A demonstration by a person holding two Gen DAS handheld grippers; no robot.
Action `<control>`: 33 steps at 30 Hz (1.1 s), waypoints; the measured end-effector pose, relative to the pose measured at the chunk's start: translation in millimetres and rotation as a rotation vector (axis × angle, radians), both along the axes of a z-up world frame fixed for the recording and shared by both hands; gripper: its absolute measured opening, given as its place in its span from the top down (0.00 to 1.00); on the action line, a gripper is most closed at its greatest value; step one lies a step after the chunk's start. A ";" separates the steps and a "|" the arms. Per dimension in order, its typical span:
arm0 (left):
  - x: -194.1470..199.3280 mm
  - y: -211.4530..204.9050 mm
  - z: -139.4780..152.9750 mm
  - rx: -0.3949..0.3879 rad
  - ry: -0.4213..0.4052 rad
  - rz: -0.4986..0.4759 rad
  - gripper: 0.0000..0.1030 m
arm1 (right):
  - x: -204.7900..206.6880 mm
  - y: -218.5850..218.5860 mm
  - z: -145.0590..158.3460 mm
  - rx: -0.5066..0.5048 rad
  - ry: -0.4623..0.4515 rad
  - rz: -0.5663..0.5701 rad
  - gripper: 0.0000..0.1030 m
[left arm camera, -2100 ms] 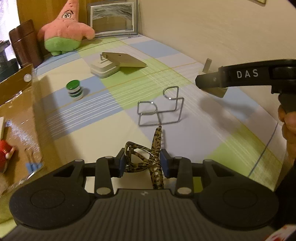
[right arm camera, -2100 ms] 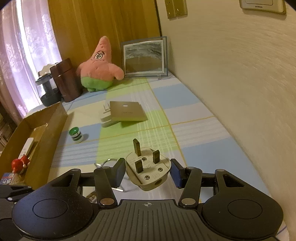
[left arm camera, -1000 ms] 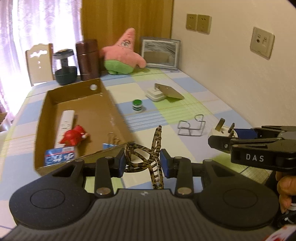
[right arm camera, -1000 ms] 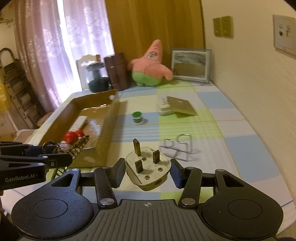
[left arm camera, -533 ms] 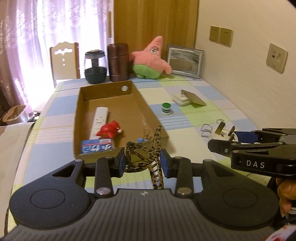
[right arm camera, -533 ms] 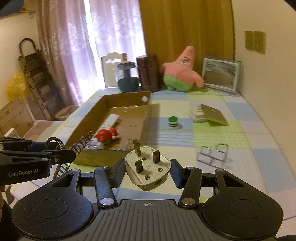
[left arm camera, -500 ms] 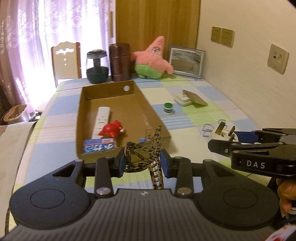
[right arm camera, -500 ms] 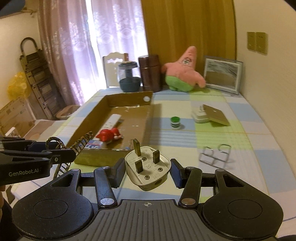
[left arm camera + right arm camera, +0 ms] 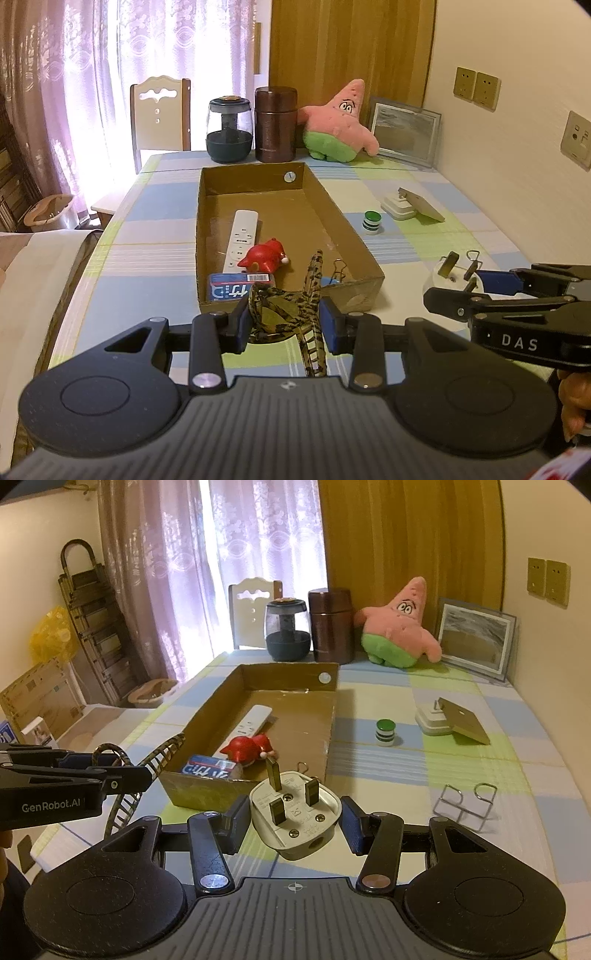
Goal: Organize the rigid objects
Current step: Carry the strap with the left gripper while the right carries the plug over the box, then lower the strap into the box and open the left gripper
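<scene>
My left gripper (image 9: pixel 286 320) is shut on a leopard-print hair claw (image 9: pixel 284 306), held in the air just before the near end of the cardboard box (image 9: pixel 360 243). My right gripper (image 9: pixel 293 821) is shut on a white three-pin plug (image 9: pixel 293 814), held to the right of the box's near end (image 9: pixel 207 790); the plug also shows in the left wrist view (image 9: pixel 448 277). The box holds a white remote (image 9: pixel 240 238), a red toy (image 9: pixel 264 256), a blue packet (image 9: pixel 232 291) and a binder clip (image 9: pixel 338 267).
On the checked tablecloth to the right of the box are a green-capped cylinder (image 9: pixel 385 732), a white charger with a tan plate (image 9: pixel 448 720) and a wire holder (image 9: pixel 463 805). At the far end stand a pink plush star (image 9: pixel 400 631), a picture frame (image 9: pixel 476 637), a brown canister (image 9: pixel 330 620) and a dark jar (image 9: pixel 286 627).
Both grippers have drawn back and up from the table's right side, each keeping its object, and have settled near the box's near end. The view barely changed in the last half second.
</scene>
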State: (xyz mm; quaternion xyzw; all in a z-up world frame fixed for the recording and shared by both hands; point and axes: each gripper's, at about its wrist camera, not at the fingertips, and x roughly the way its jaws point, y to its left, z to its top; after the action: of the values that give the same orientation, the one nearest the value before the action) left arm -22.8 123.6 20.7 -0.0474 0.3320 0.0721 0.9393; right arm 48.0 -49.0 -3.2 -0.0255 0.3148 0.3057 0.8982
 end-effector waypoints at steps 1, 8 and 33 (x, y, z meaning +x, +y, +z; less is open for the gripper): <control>1.1 1.5 -0.3 0.000 0.001 0.002 0.68 | 1.0 1.6 0.6 0.001 0.000 0.002 0.53; 12.4 14.4 -0.9 -0.014 0.003 0.010 0.68 | 15.4 15.6 2.8 0.000 -0.007 0.017 0.53; 103.2 63.2 -11.8 -0.026 0.018 0.007 0.68 | 101.4 66.8 -1.7 -0.025 -0.001 0.056 0.53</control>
State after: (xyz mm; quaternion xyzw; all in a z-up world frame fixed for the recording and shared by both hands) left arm 80.4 186.8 8.9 -0.0603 0.3413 0.0716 0.9353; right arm 149.4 17.8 -5.0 -0.0459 0.3172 0.3265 0.8892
